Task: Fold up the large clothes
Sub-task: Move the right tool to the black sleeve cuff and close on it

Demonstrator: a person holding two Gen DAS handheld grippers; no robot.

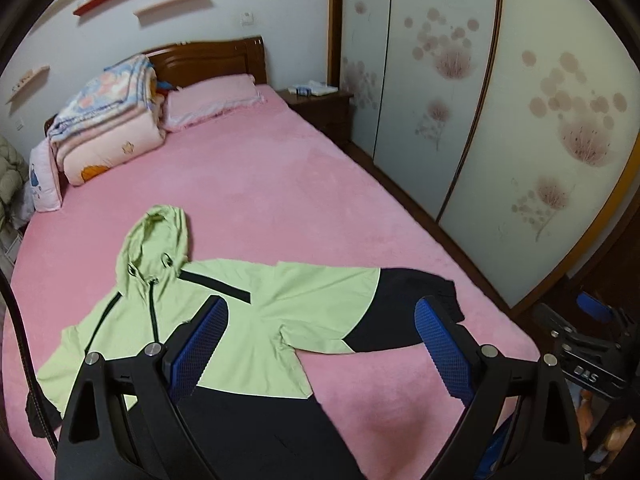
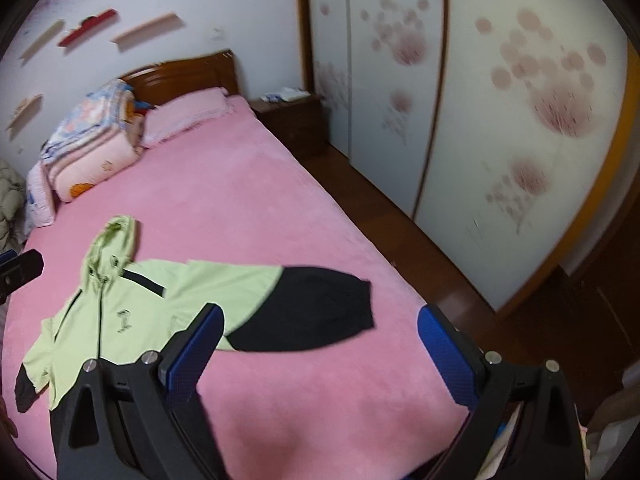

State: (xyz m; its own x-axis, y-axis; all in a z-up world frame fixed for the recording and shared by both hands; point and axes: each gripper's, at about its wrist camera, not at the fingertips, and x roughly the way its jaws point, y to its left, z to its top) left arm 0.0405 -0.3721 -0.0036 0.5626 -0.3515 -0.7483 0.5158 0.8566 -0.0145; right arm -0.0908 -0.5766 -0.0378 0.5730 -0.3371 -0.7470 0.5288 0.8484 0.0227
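Green-and-black jacket (image 1: 224, 312) flat below wide-apart left gripper (image 1: 320, 344) (on bed (image 1: 280, 184))

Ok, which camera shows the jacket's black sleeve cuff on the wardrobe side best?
The right wrist view: the whole sleeve cuff lies unobstructed on the pink bed, though slightly blurred. In the left wrist view, the left gripper partly covers the cuff.

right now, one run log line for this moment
stage: pre-fold | jacket: spread flat on bed, sleeves out | left tongs: open, holding nothing | right tongs: open, holding nothing

Jacket (image 1: 288, 300) smooth matt cloth; bed cover (image 1: 280, 184) plush; headboard (image 1: 208, 60) glossy wood.
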